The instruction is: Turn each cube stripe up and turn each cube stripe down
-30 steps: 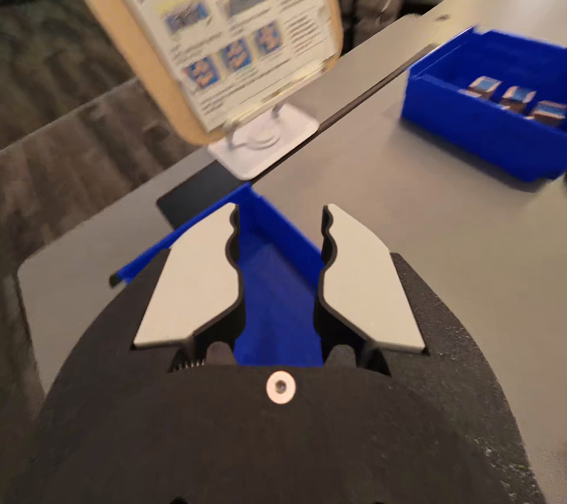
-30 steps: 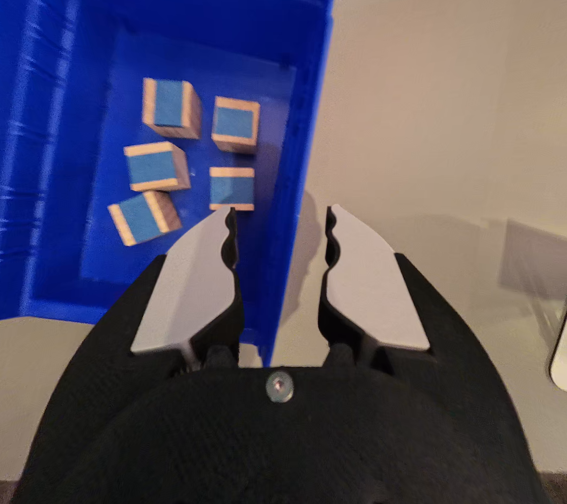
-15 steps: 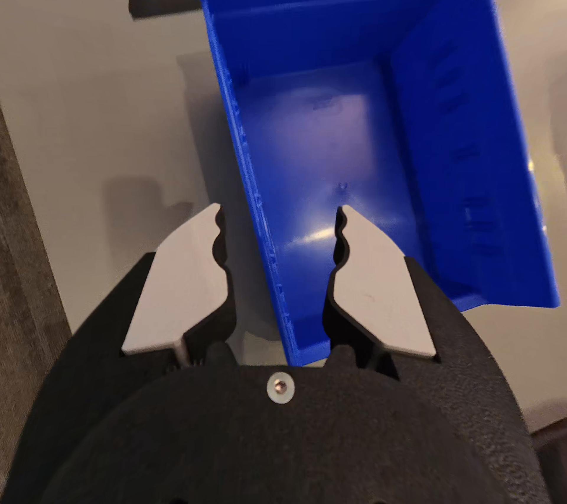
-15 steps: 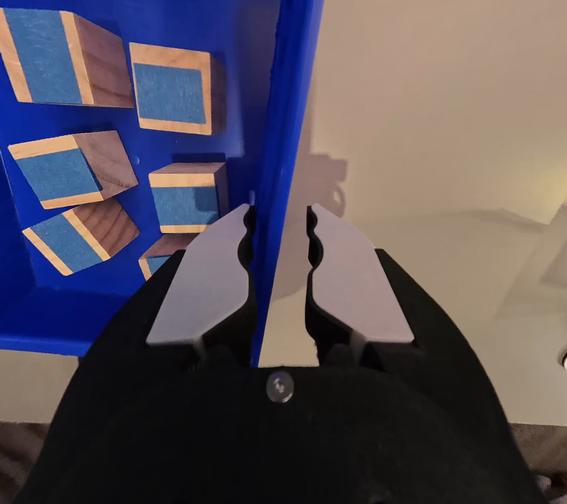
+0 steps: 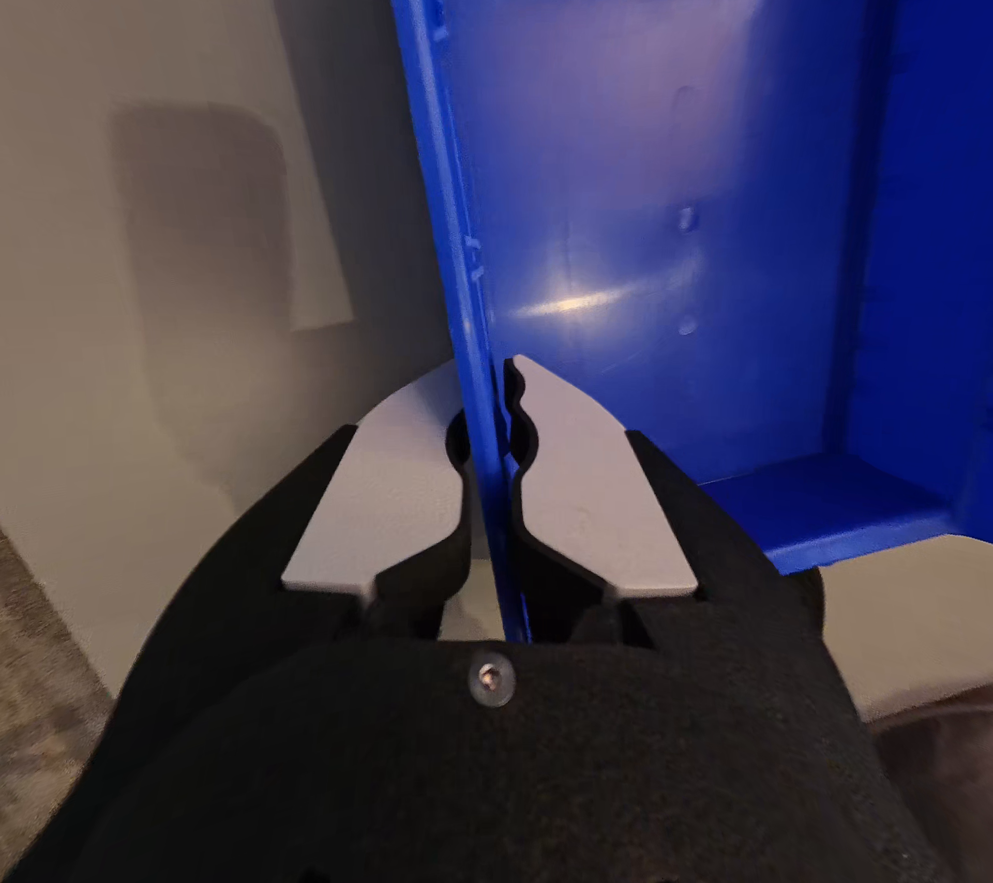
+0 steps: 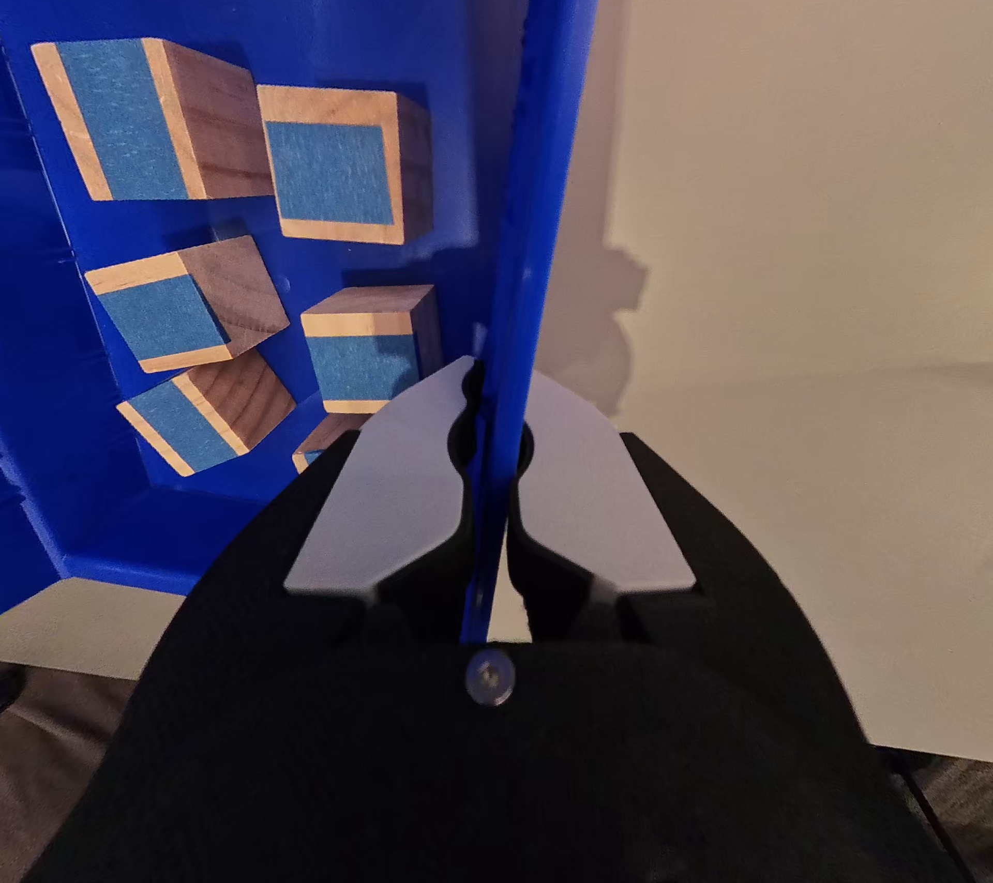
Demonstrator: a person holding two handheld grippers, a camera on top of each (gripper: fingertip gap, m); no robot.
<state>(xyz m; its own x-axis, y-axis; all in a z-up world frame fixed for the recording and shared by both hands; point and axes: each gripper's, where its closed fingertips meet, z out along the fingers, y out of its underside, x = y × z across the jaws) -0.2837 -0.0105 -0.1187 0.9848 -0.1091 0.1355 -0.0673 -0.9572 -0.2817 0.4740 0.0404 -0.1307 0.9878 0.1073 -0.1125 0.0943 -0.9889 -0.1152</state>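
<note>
a pale grey table top (image 5: 177, 212) carries two blue plastic bins, with dark carpet showing past its near edge in both views. left wrist view: the left gripper (image 5: 490, 433) is clamped on the left side wall of the empty blue bin (image 5: 645, 169), one grey finger outside the wall and the other inside; beyond the fingers the bin's glossy floor holds nothing. right wrist view: the right gripper (image 6: 497, 419) is clamped on the right side wall of the cube bin (image 6: 559, 116), one finger on each face of the wall. inside this bin, nearest first, a partly hidden cube (image 6: 322, 443) lies by the left finger, then four wooden cubes (image 6: 172, 314) and a rear cube (image 6: 333, 169), all apart, the clearly seen ones showing a blue stripe on the upper face.
</note>
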